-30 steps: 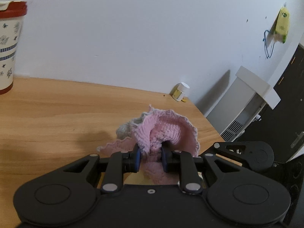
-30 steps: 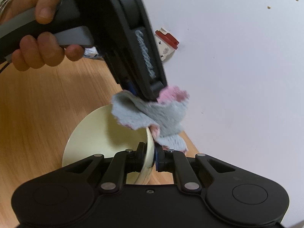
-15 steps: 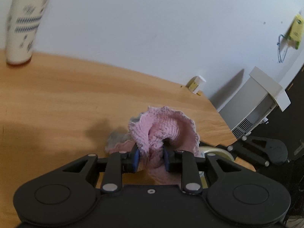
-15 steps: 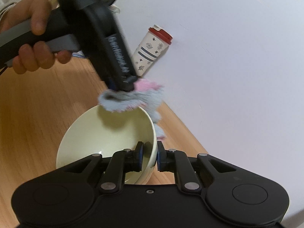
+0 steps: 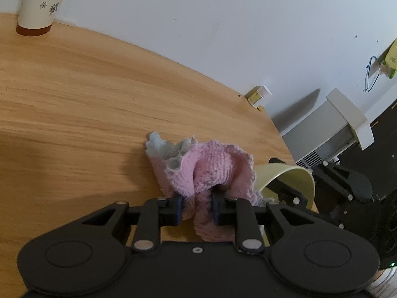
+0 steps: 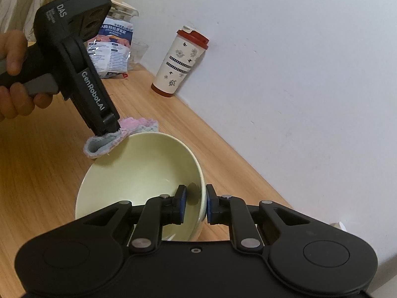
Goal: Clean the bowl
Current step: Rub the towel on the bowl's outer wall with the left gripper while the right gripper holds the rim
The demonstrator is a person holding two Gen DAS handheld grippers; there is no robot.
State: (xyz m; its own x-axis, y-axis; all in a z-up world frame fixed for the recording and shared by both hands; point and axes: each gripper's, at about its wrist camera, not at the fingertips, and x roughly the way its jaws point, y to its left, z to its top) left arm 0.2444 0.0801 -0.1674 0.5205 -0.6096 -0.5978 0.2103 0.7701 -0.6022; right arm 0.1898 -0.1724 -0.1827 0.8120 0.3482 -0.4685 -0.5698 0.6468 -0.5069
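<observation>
Over the table (image 6: 49, 173): both grippers work above the wooden top, close to the white wall (image 6: 297, 74).
Right gripper (image 6: 194, 204): clamped on the near rim of the bowl (image 6: 139, 173), one pad inside the wall and one outside; it comes in low from the near side.
Bowl: pale yellow-green, tipped up on the clamped rim, its opening facing the left gripper; in the left wrist view only a strip of it (image 5: 287, 176) shows beside the cloth.
Left gripper (image 6: 111, 130): slanting down from the upper left toward the bowl's far rim, fingers closed on the cloth (image 6: 119, 136).
Left hand (image 6: 15, 74): wrapped around the handle at the left edge, fingers curled under the grey trigger.
Cloth: pink on one face, grey-blue on the other, bunched between the pads (image 5: 177, 209); it sits at the bowl's far rim, contact uncertain.
Tumbler (image 6: 180, 60): white, red lid, upright against the wall, well apart from the bowl.
Packet (image 6: 109, 54): blue and white, further back by the wall.
</observation>
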